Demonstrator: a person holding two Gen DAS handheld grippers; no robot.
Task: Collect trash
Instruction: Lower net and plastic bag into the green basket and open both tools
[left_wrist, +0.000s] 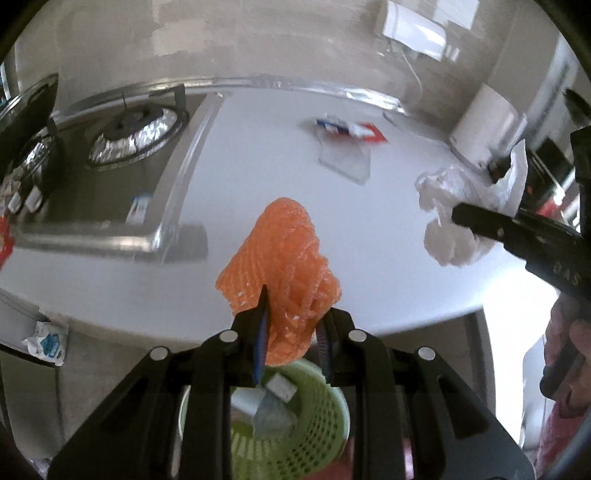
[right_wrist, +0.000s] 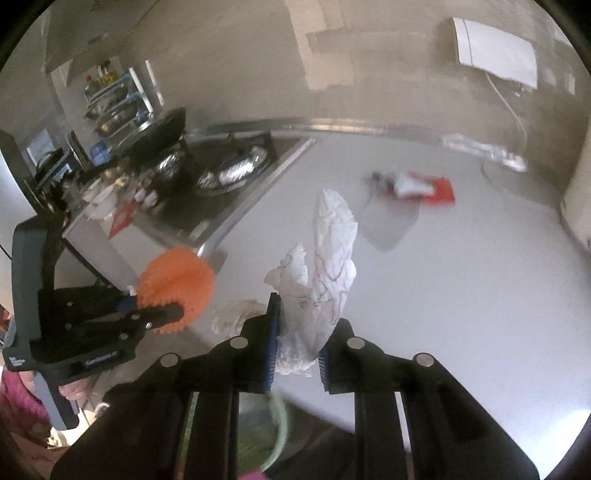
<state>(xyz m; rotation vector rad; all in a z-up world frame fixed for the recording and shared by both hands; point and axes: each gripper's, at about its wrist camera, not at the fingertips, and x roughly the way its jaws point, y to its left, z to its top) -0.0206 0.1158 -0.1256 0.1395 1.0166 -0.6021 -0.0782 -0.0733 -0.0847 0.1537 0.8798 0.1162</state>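
My left gripper (left_wrist: 291, 325) is shut on an orange foam net (left_wrist: 280, 266), held above the front edge of the white counter (left_wrist: 258, 155). Straight below it stands a green slatted waste basket (left_wrist: 325, 410) with grey scraps inside. My right gripper (right_wrist: 297, 332) is shut on a crumpled white plastic bag (right_wrist: 328, 266), which stands up between its blue pads. In the left wrist view the right gripper (left_wrist: 461, 218) shows at the right with the white bag (left_wrist: 447, 214). In the right wrist view the left gripper (right_wrist: 173, 314) shows at the left with the orange net (right_wrist: 177, 280). A red and white wrapper (left_wrist: 354, 131) and a clear plastic piece (left_wrist: 343, 158) lie farther back on the counter.
A gas stove (left_wrist: 125, 136) with foil-lined burners is sunk into the counter's left end. A paper roll (left_wrist: 480, 125) stands at the right by the wall. A white box (right_wrist: 495, 51) hangs on the wall. A hand in a pink sleeve (left_wrist: 569, 354) holds the right gripper.
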